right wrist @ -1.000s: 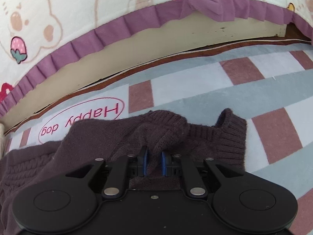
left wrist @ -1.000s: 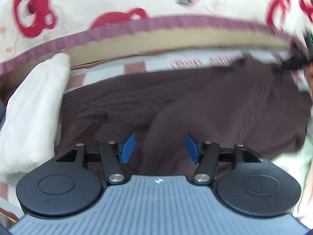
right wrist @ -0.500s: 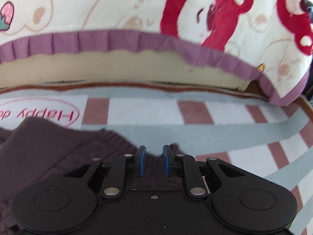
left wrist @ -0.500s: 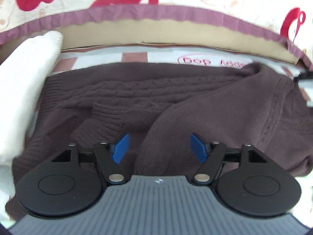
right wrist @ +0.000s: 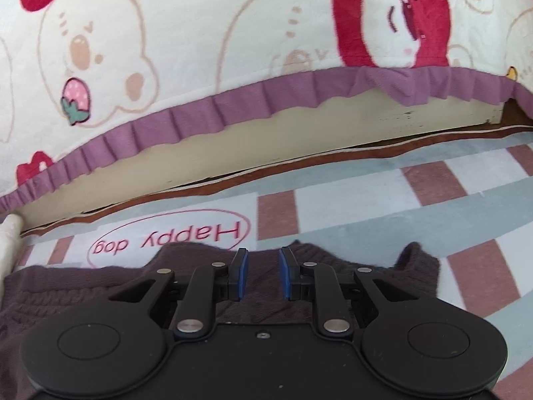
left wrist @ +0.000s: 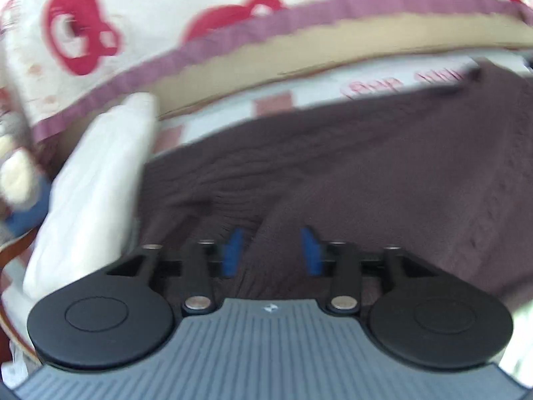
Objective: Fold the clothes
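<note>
Since a second ago the right gripper [right wrist: 260, 274] has been loosened; its jaws are parted narrowly above the brown sweater [right wrist: 66, 286], nothing pinched. The left gripper [left wrist: 271, 250] has been lowered toward a sleeve fold [left wrist: 283, 220], jaws released around it, probably to take it next. The sweater is spread on a checked mat [right wrist: 433, 180] marked "Happy dog" [right wrist: 170, 236], beside a white pillow [left wrist: 96, 180].

Right wrist view: bare checked mat [right wrist: 349, 206] is seen open at centre and right, bounded above by the frilled bed cover [right wrist: 233, 50]. Left wrist view: the left side is blocked by a white bundle [left wrist: 96, 180]; the centre is covered by the brown sweater [left wrist: 383, 173].
</note>
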### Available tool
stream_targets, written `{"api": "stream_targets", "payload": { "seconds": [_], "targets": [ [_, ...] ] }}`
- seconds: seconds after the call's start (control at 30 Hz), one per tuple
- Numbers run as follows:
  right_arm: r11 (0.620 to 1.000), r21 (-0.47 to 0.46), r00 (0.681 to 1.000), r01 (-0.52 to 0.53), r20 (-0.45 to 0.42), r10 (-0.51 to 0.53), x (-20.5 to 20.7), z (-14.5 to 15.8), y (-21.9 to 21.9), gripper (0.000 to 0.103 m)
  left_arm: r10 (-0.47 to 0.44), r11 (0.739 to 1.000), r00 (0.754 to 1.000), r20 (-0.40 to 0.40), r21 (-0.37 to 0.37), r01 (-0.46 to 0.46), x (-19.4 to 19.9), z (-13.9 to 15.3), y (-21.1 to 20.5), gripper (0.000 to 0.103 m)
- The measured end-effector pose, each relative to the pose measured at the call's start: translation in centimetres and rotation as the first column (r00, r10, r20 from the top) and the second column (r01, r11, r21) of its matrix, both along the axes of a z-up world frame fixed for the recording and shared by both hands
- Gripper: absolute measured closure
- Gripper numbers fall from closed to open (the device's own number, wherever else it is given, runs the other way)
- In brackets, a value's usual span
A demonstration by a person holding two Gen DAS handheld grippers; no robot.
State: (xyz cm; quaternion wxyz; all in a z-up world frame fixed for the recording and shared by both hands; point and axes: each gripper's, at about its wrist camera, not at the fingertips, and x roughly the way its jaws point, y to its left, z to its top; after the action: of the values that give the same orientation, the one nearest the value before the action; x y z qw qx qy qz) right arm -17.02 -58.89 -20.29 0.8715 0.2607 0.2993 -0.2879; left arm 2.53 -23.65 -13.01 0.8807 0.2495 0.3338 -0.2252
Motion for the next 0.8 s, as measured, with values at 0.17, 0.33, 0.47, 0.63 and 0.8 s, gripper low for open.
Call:
{"api": "stream_targets", "payload": {
  "seconds": [0.17,0.33,0.47,0.63,0.8],
  "targets": [
    [1.0,0.007,0.997,-0.021,-0.071,0.022,0.9,-0.8,0.3,0.078,0.026,0.98,1.0,-0.003,-0.196,-0.027,2.1,2.1,-1.7,0.038],
    [0.992,0.114,0.999,0.049,-0.029,-0.046,-0.2,-1.6,-1.3,0.065,-0.206,0.921,0.951,-0.231,-0.374,0.109,5.0,1.2,-7.4,0.038],
    [0.998,0.065,1.0,0.02,0.006,-0.021,0.2,-1.7,-0.6,0.063,-0.281,0.887,0.899,-0.335,-0.449,0.11,8.7,-1.1,-12.7,0.039],
    [0.996,0.025,0.995,-0.089,0.057,0.088,2.0,-1.5,0.3,0.061,-0.353,0.854,0.707,-0.612,-0.52,-0.024,11.7,-6.1,-19.2,0.039],
    [0.997,0.059,0.998,-0.052,0.027,0.05,1.8,-2.4,-0.7,0.061,-0.402,0.818,0.634,-0.661,-0.571,-0.076,10.4,-7.7,-21.1,0.038]
  ]
}}
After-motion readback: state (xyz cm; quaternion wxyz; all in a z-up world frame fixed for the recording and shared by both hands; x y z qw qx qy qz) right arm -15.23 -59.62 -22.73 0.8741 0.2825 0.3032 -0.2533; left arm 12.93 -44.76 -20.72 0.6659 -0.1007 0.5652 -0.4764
